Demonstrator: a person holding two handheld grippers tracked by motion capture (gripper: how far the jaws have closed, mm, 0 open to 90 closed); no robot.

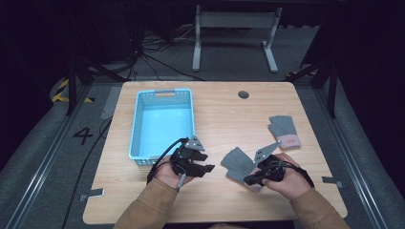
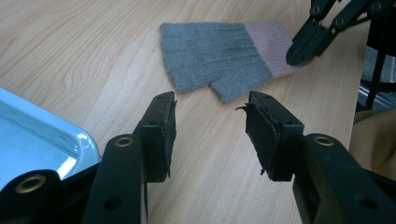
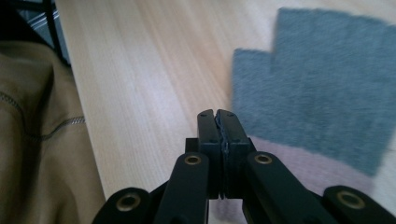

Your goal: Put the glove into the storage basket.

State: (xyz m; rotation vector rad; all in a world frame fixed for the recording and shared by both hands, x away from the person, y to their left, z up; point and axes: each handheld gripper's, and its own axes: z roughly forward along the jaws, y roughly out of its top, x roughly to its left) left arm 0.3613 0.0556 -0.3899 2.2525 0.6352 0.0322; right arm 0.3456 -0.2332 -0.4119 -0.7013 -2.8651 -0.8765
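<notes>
Both forearms wear tan sleeves with stitched seams. The left claw (image 1: 208, 168) and the right claw (image 1: 249, 181) are matte black, built of jointed bars set with brass-ringed rivets. Each carries a grey three-cornered plate on top and trails a black cable. The jaw pads look worn and frayed.

Table light: I see the wooden table (image 1: 219, 109) evenly lit from above, surroundings nearly black.
Glare: pale sheen on the basket (image 2: 32, 140) floor.
Focus: my right gripper view blurs the grey glove (image 3: 322, 79).
</notes>
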